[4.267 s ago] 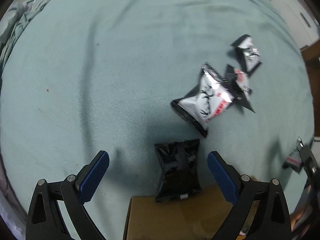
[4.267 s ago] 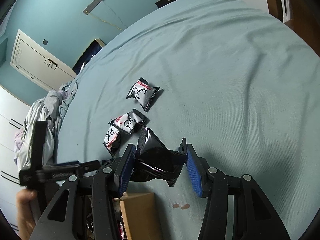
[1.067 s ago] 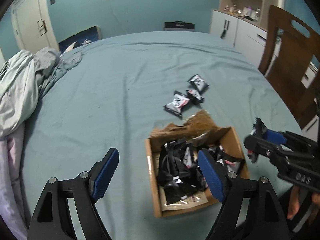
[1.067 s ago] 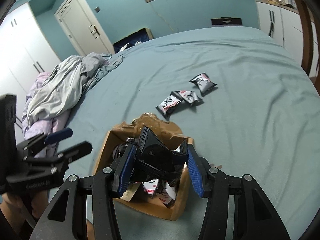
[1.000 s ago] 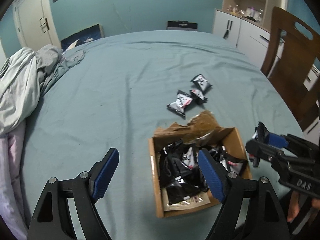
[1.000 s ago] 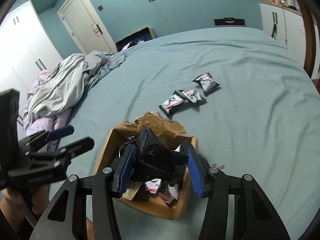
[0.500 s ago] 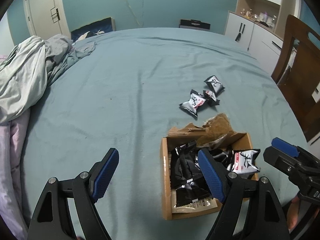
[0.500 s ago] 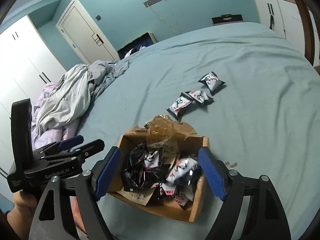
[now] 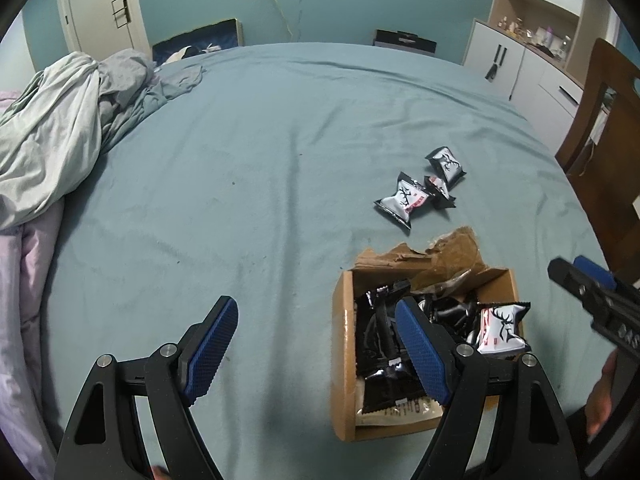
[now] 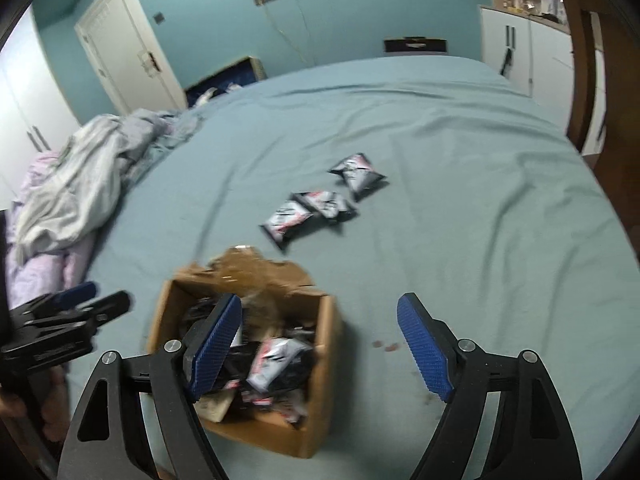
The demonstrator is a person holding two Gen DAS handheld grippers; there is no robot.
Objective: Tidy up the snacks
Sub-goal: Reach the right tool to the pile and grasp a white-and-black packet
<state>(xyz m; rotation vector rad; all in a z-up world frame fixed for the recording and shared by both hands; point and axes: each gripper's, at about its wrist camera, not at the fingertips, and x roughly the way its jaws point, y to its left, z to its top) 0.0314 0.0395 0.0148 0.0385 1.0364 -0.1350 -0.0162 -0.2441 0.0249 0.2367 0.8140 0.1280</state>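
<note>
Left hand-held gripper (image 9: 316,346) hangs above the bed (image 9: 248,152), fingers spread wide, nothing between them; its right pad overlaps the box's left half in the left wrist view. Right hand-held gripper (image 10: 320,344) likewise spread wide and empty, its left pad over the box (image 10: 320,360), its right pad over bare sheet. Box (image 9: 344,360) is open-topped cardboard, sitting on the bed near the close edge, torn flap (image 9: 448,252) standing up along its far rim. Inside: a heap of black packets (image 9: 380,344) with one white packet (image 9: 500,328) lying on top at the right wall; the right wrist view is motion-blurred, so the count there is uncertain. Three loose packets (image 9: 404,200) lie on the sheet beyond the far rim of the box, clear of it: the near two touching or overlapping, the third (image 9: 446,162) just beside them. Crumpled bedding (image 9: 52,120) is piled along the bed's left edge, well apart from the box. Wide bare sheet lies left of the box and beyond the loose packets. Wooden chair (image 9: 604,128) stands off the bed's right edge; white cabinets (image 9: 512,60) behind it. Small reddish spots (image 10: 386,346) mark the sheet just right of the box.
</note>
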